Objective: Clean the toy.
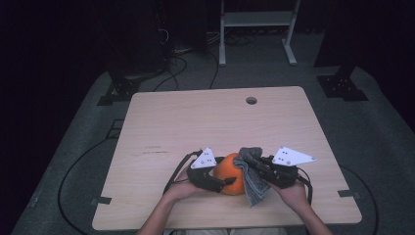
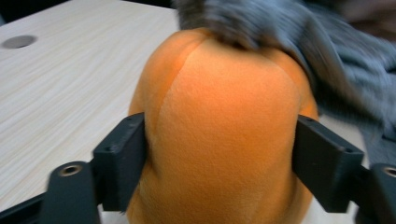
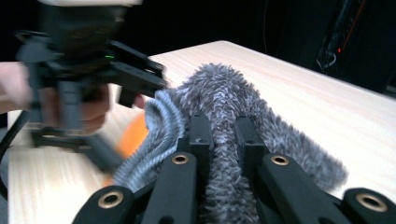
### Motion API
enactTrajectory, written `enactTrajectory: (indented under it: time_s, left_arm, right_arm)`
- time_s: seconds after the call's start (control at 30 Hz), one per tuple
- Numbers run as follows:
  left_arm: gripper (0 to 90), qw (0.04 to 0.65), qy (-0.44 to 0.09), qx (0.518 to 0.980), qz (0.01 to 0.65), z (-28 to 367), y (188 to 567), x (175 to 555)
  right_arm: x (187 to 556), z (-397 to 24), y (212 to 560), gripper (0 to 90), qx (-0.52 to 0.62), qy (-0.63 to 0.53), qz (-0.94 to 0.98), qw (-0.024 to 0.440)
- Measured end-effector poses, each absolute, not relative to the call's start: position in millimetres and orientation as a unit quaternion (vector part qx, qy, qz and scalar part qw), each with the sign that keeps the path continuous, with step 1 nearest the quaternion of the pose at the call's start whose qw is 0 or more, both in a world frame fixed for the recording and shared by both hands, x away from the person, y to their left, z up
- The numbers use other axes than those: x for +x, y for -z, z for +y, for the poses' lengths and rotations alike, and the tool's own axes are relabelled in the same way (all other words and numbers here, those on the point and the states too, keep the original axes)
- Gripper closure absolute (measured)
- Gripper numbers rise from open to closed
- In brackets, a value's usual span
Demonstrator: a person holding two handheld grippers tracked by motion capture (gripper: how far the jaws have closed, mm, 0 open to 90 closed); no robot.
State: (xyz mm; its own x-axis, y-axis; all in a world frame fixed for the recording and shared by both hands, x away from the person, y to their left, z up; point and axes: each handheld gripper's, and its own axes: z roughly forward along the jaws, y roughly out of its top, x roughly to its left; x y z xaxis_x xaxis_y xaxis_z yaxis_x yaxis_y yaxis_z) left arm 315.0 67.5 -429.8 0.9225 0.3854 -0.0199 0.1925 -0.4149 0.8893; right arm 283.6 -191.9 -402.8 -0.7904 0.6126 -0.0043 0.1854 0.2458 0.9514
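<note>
An orange plush (image 1: 228,174), low and centre in the high view, stands on the table (image 1: 205,127) with a grey cloth (image 1: 252,177) draped over its top and right flank. The left gripper (image 1: 228,182) grasps the plush: in the left gripper view the jaws press into its sides (image 2: 224,140). The right gripper (image 1: 257,165) is clenched on a bunched fold of the cloth (image 3: 224,112), its jaws sunk in the pile. The step in hand appears to be wiping the plush with the cloth, or drawing the cloth off it. The next move likely calls for a firm hold on the left while the right drags. The pale wood table has a cable hole (image 1: 251,100) at upper centre; beyond lie grey floor (image 1: 381,127), cables and a white frame (image 1: 257,29).
</note>
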Motion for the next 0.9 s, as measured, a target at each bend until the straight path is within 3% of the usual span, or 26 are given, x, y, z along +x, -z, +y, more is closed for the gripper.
enactTrajectory:
  time_s: [0.17, 0.37, 0.53, 0.63, 0.7, 0.73, 0.77, 0.8, 0.9]
  left_arm:
    - [28.5, 0.509, -0.108, 0.837, 0.168, 53.1, 428.1, 305.8]
    - [29.2, 0.506, -0.091, 0.848, 0.129, 57.8, 427.7, 299.6]
    - [12.9, 0.529, -0.067, 0.837, 0.122, 63.6, 424.1, 303.4]
    - [6.3, 0.496, -0.057, 0.856, 0.136, 61.0, 427.8, 309.1]
    - [7.5, 0.497, -0.052, 0.856, 0.133, 60.7, 432.7, 309.3]
    - [18.2, 0.504, -0.059, 0.852, 0.127, 59.8, 435.2, 306.8]
    - [18.2, 0.506, -0.066, 0.851, 0.125, 58.2, 437.1, 304.6]
    - [26.2, 0.506, -0.081, 0.849, 0.131, 57.3, 436.2, 302.8]
    - [31.9, 0.514, -0.091, 0.842, 0.138, 58.6, 427.5, 301.6]
  right_arm:
    - [269.2, -164.9, 390.8, 80.1, 0.206, -0.544, 0.791, 0.192]
    - [284.7, -188.3, 393.2, 80.1, 0.253, -0.542, 0.774, 0.208]
    - [285.8, -205.2, 401.6, 80.0, 0.269, -0.546, 0.771, 0.190]
    - [281.6, -211.0, 403.8, 79.9, 0.266, -0.549, 0.771, 0.184]
    - [281.3, -212.0, 404.3, 79.9, 0.265, -0.549, 0.771, 0.184]
    - [280.0, -212.4, 405.2, 79.9, 0.266, -0.547, 0.771, 0.186]
    - [280.0, -212.4, 405.2, 79.9, 0.266, -0.547, 0.771, 0.186]
    - [277.8, -213.1, 404.6, 80.0, 0.268, -0.541, 0.774, 0.190]
    - [272.2, -213.2, 400.1, 80.0, 0.265, -0.541, 0.771, 0.206]
